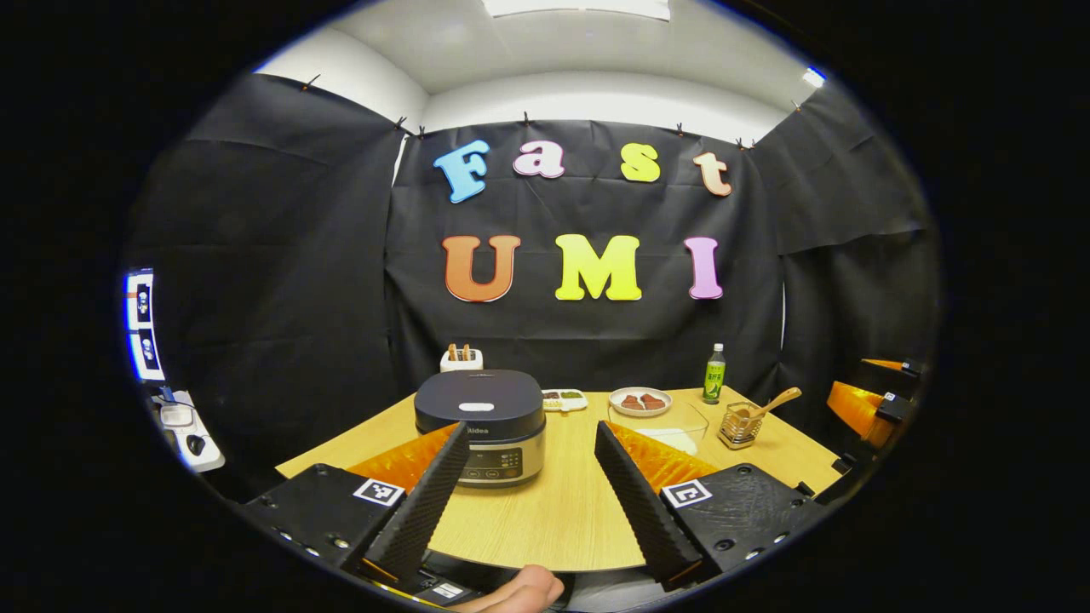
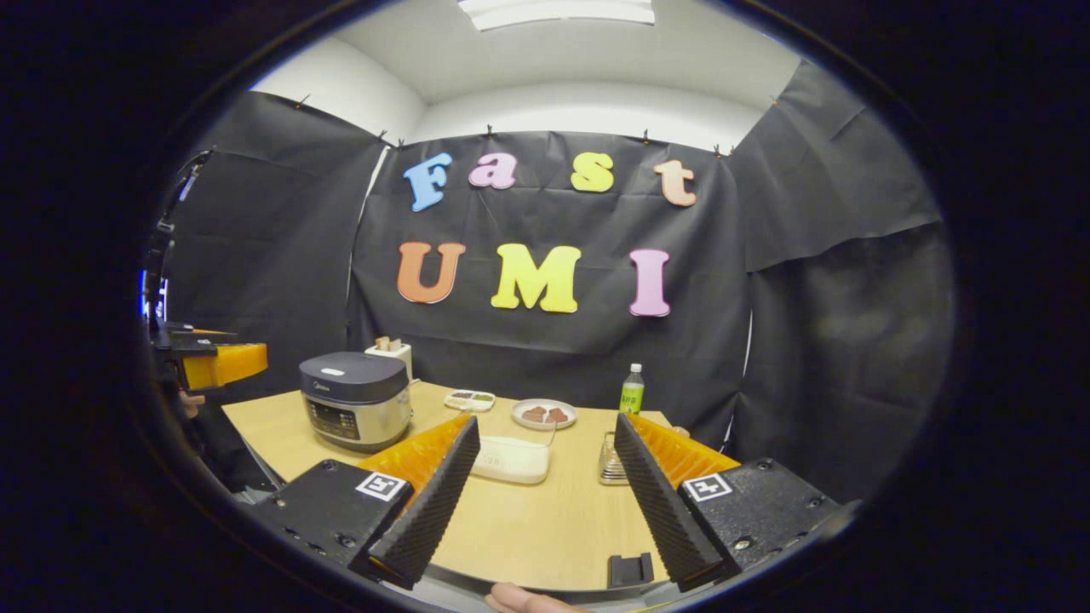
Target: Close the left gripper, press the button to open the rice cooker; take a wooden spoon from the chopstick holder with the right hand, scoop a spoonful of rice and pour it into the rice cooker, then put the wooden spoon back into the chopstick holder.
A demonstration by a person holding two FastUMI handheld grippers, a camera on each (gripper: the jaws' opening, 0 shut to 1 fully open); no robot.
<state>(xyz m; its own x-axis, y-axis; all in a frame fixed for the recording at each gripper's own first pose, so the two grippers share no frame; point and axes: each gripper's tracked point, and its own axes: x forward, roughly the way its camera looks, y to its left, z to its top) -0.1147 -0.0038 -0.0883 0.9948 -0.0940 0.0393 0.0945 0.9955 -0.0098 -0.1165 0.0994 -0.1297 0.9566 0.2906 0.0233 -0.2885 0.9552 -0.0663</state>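
On the desk (image 1: 545, 528), at about eleven o'clock from my left gripper (image 1: 532, 489), sits the rice cooker (image 1: 481, 426), lid down; its jaws stand wide apart and must shut before pressing. My right gripper (image 2: 545, 498) is spread open too, holding nothing. At two o'clock in the left gripper view, the wooden spoon (image 1: 771, 403) leans in the chopstick holder (image 1: 737, 426). I judge it light, stiff, smooth; I'd pinch mid-handle.

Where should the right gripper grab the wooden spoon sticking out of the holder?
Grab the bare handle of the wooden spoon, just above the rim of the chopstick holder. It leans up and out of the holder, so the open right gripper should probably come from above, fingers either side of the handle.
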